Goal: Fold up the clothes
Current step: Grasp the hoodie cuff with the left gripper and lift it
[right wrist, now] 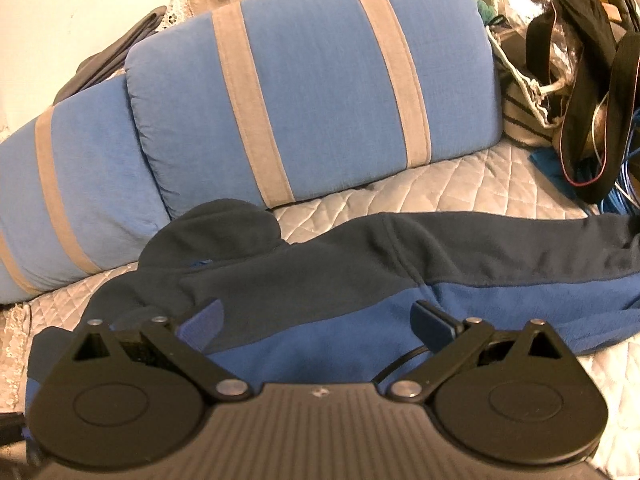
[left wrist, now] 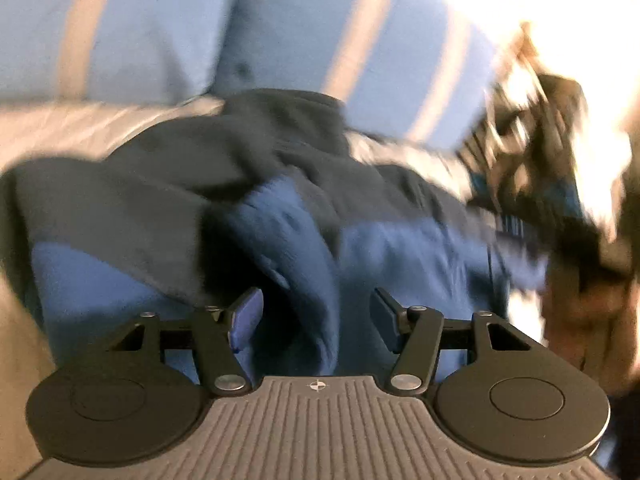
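A fleece jacket [right wrist: 360, 264], dark navy above and brighter blue below, lies on a quilted grey cover [right wrist: 460, 184]. One sleeve [right wrist: 520, 240] stretches out to the right. My right gripper [right wrist: 318, 322] hovers low over the jacket's blue part with its jaws wide apart and nothing between them. The left wrist view is motion-blurred. There the jacket [left wrist: 168, 184] is bunched, and a raised blue fold [left wrist: 296, 248] runs down between the fingers of my left gripper [left wrist: 316, 320]. Its blue pads [left wrist: 246, 318] stand apart and do not press on the fold.
Two blue cushions with beige stripes [right wrist: 312, 88] lean behind the jacket. At the right lies a heap of bags, black straps and blue cables [right wrist: 580, 92]. The same heap [left wrist: 540, 152] is smeared in the left wrist view. A pale wall [right wrist: 60, 12] is at the upper left.
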`<move>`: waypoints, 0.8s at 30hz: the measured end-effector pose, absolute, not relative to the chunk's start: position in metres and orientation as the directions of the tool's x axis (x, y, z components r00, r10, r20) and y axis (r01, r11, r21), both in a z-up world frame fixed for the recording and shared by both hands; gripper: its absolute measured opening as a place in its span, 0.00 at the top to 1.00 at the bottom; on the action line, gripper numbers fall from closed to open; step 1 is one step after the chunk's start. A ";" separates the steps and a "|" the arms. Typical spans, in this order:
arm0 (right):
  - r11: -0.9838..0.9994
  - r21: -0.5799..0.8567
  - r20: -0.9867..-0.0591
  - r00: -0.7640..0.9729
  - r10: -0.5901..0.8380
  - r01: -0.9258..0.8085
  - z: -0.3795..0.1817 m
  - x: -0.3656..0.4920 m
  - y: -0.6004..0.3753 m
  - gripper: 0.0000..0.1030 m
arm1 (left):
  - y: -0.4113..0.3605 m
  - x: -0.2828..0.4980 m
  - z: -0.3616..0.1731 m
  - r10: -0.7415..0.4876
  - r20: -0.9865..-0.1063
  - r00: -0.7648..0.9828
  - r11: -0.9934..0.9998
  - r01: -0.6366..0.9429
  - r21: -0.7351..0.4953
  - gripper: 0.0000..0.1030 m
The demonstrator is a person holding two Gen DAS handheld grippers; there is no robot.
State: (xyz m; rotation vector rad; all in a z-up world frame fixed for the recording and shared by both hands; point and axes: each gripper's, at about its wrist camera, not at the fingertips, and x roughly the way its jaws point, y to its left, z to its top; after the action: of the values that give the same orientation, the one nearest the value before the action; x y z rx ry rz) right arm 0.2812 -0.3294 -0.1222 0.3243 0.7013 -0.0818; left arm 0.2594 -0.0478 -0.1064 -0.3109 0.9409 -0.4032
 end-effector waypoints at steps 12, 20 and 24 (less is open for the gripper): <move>0.946 0.268 -0.656 0.753 0.041 0.182 -0.123 0.283 -0.327 0.00 | -0.017 0.314 -0.161 -0.580 -0.629 0.518 0.688 -0.102 -0.719 0.78; 0.961 0.212 -0.654 0.757 0.006 0.176 -0.126 0.286 -0.321 0.00 | -0.015 0.297 -0.116 -0.459 -0.613 0.643 0.785 -0.030 -0.619 0.88; 0.963 0.192 -0.662 0.749 -0.014 0.188 -0.131 0.288 -0.320 0.00 | 0.014 0.271 -0.067 -0.341 -0.558 0.756 0.825 -0.044 -0.564 0.88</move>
State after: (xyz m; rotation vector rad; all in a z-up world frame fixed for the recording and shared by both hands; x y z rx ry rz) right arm 0.2885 -0.3199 -0.1310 0.2545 0.7171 -0.1114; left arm 0.2711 0.0143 -0.0665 -0.5895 0.7033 -0.1726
